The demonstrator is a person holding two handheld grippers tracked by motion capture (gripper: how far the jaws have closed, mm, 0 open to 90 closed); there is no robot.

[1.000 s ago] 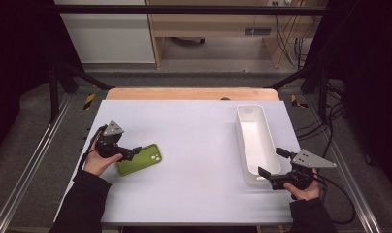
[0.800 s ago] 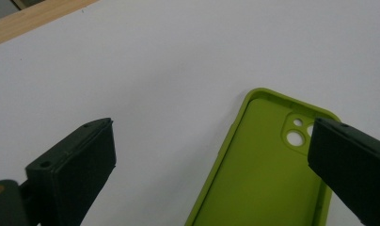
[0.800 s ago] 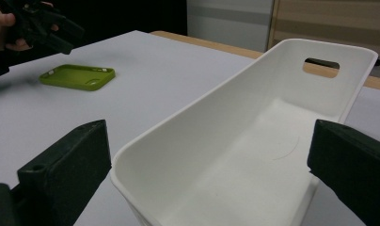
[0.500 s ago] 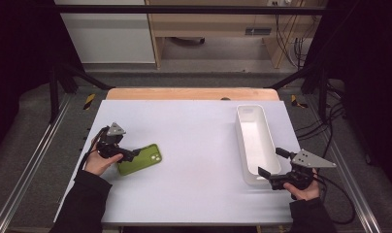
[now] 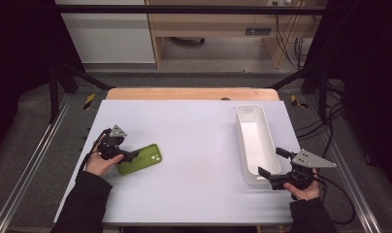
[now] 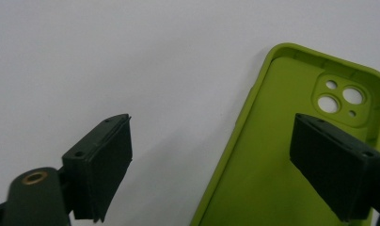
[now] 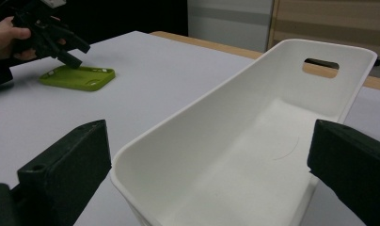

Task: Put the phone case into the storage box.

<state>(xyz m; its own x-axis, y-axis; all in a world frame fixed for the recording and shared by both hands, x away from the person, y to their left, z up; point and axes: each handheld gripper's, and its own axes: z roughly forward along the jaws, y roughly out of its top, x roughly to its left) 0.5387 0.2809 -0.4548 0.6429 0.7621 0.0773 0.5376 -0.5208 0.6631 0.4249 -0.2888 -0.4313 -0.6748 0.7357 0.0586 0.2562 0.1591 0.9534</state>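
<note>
A lime-green phone case [image 5: 144,158] lies open side up on the white table [image 5: 194,145], left of the middle. My left gripper [image 5: 127,156] is low at its near-left end. In the left gripper view the case's long edge [image 6: 235,136] runs between the jaws, one fingertip [image 6: 329,155] over the case and the other over bare table. The left gripper [image 6: 209,127] has just been closing, and its pads do not press the case. My right gripper [image 5: 270,162] stands open at the near end of a white tray [image 5: 242,145], with the tray's end wall [image 7: 178,127] between its jaws [image 7: 207,132].
The long white tray [image 7: 291,52] is empty and has a handle slot in its far end. A wooden strip [image 5: 191,93] borders the table's far side. Metal rails run along both sides. The other hand and its gripper [image 7: 47,33] appear by the case [image 7: 77,77].
</note>
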